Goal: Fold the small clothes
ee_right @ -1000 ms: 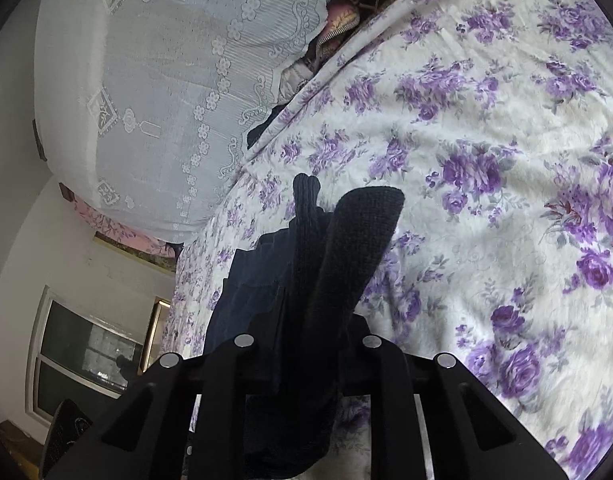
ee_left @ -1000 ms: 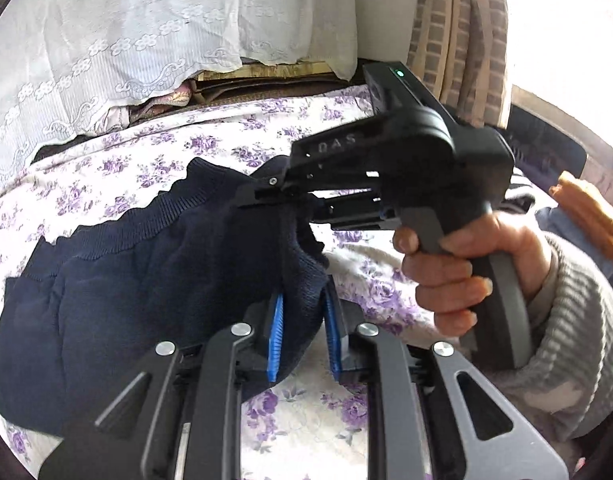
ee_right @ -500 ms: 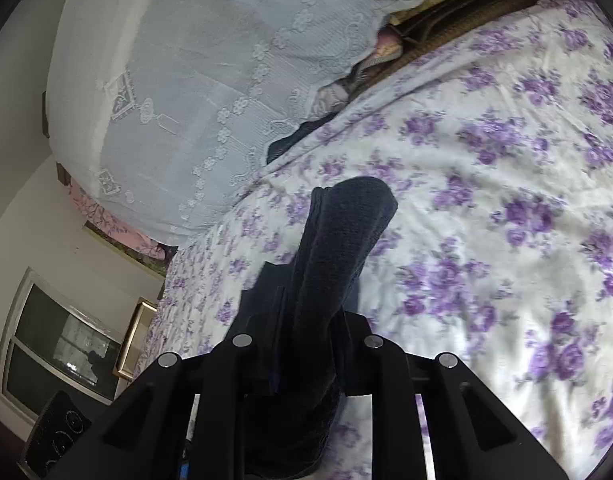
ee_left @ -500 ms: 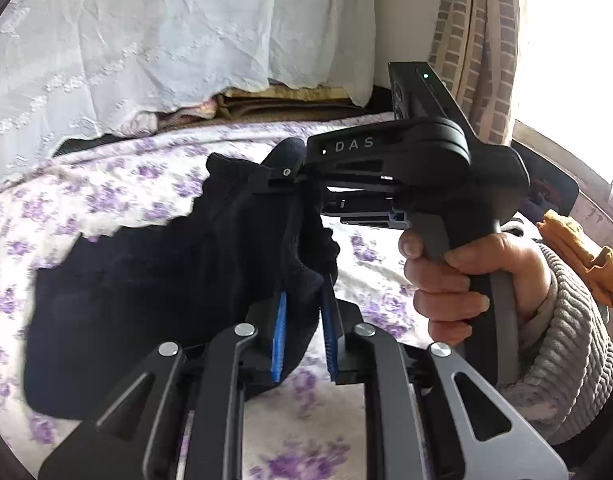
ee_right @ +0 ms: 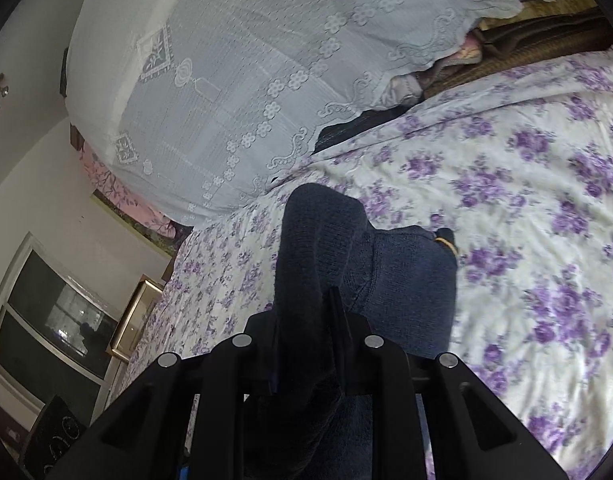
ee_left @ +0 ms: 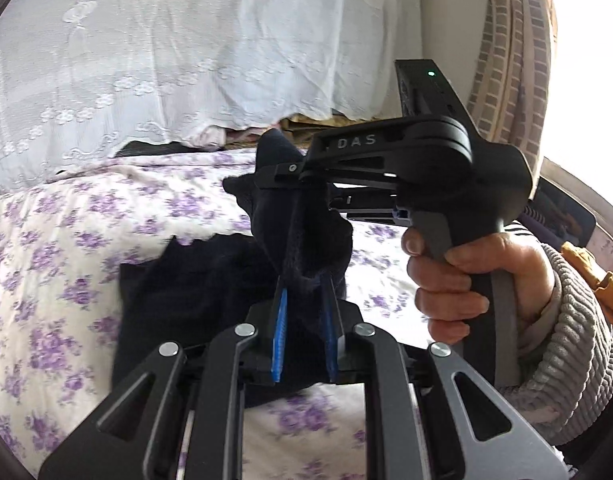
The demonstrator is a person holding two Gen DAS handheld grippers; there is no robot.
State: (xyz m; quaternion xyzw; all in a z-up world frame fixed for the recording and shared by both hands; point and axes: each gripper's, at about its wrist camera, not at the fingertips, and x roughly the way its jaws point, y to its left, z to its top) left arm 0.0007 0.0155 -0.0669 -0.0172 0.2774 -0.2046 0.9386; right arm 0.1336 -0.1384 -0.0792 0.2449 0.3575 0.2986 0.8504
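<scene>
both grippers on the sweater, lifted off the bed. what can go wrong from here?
1. The left gripper and right gripper both pinch the navy sweater near one bunched edge; the grips sit close together, so the fold may well land crooked.
2. Most of the sweater hangs loose toward the floral bedsheet; it could drag and crease.
3. The thick knit bulges between the right gripper's fingers; a tug might slip it free.
</scene>
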